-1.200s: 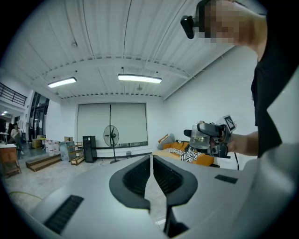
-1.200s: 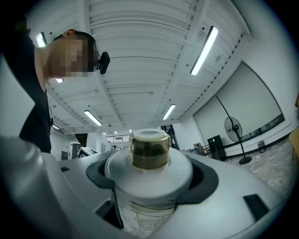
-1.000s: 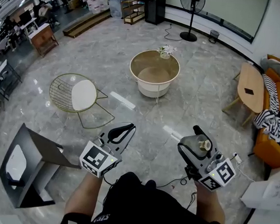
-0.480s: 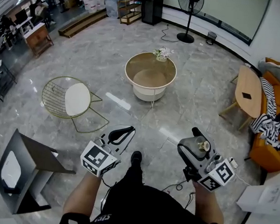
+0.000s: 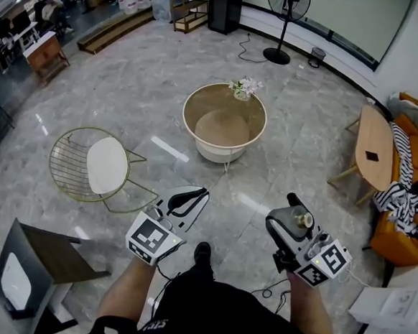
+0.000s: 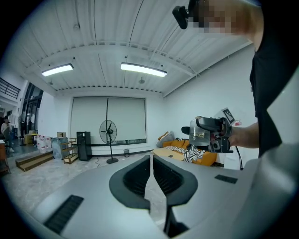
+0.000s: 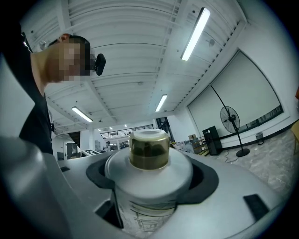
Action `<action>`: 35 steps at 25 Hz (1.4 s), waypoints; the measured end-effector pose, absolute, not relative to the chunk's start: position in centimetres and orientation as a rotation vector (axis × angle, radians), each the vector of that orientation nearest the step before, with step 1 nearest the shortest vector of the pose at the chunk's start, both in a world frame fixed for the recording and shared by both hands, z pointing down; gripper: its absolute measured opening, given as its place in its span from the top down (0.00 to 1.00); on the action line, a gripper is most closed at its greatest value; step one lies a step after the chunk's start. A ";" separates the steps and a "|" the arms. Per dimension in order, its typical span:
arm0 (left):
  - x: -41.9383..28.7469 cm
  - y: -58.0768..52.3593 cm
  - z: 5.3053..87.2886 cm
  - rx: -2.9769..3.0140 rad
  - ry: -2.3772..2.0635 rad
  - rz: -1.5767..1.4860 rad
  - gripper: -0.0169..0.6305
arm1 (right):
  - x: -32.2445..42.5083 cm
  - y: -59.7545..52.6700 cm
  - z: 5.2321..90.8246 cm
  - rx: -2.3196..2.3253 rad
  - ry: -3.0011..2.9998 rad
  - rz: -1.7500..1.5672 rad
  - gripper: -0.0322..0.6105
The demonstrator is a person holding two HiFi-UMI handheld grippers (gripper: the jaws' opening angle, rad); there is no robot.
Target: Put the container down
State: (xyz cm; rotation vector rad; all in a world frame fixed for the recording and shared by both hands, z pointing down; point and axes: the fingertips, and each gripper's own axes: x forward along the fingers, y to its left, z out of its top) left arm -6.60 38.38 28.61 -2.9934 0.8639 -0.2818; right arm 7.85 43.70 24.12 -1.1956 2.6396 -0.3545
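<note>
The container [image 7: 148, 154] is a white bottle with a gold-tinted neck and a white cap. It stands upright between the jaws of my right gripper [image 5: 297, 211], which is shut on its body. In the head view the container [image 5: 303, 219] is held in the air above the marble floor at lower right. The left gripper view shows the same container [image 6: 199, 136] off to the right. My left gripper [image 5: 198, 192] hangs at lower centre, also in the air. Its jaws [image 6: 152, 158] are shut, with nothing between them.
A round beige table [image 5: 192, 100] with a flower vase [image 5: 242, 88] stands ahead. A gold wire chair [image 5: 87, 164] is at left and a dark side table [image 5: 44, 247] at lower left. A wooden bench [image 5: 375, 143] and an orange sofa [image 5: 401, 239] line the right. Cables [image 5: 271, 286] lie by the person's shoe [image 5: 202, 253].
Both grippers keep their poses, the right one still holding the container. The person has stepped forward, so the floor scene has shifted and a shoe now shows between the grippers.
</note>
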 end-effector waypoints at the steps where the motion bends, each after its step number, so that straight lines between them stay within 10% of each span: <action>1: -7.0 36.7 28.7 -2.992 0.862 -0.287 0.92 | 7.4 42.0 24.2 -1.197 2.636 -0.360 0.41; 35: -4.0 7.7 29.8 -2.980 1.086 -0.351 0.92 | 12.1 10.8 26.1 -1.016 2.659 -0.429 0.41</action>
